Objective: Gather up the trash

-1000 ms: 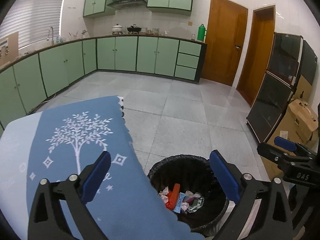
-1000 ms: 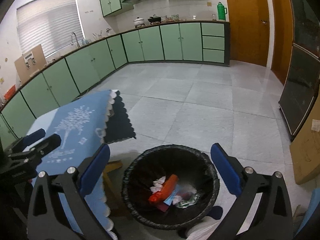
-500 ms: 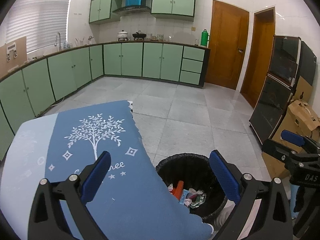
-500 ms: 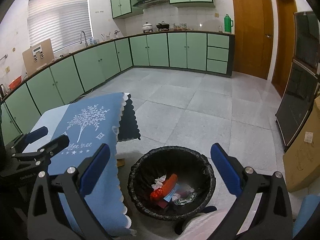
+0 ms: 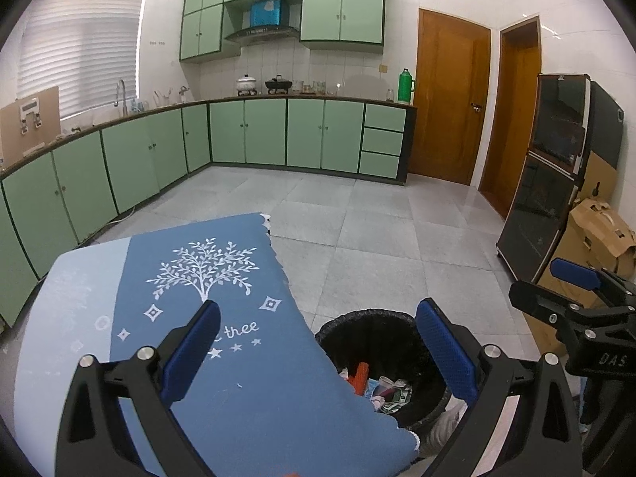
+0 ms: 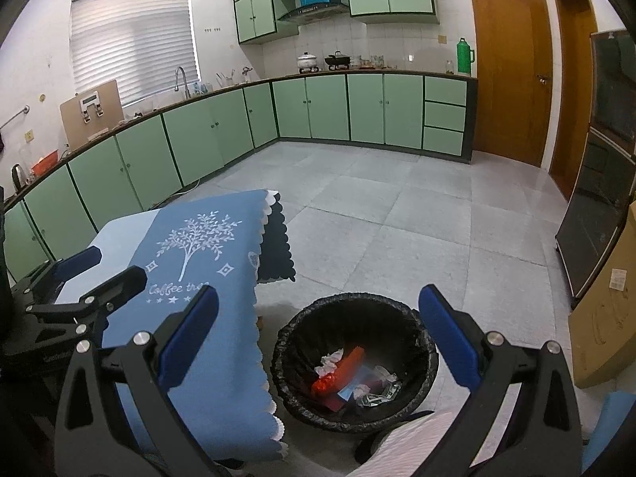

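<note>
Both pairs of tongs hang wide open and hold nothing — the left tongs over the near edge of the worktop, the right tongs just off that edge, above the bin. The black-lined bin stands on the floor just beside the worktop's scalloped cloth, below and between the right tongs' blue pads. The trash lies at its bottom: a red tube, crumpled white paper, some wrappers. Ahead of both tongs the grey tiled floor runs open to the green cabinets and the wooden doors. To the right of the right tongs stand a dark glass cabinet and a cardboard box — tighter room there.
</note>
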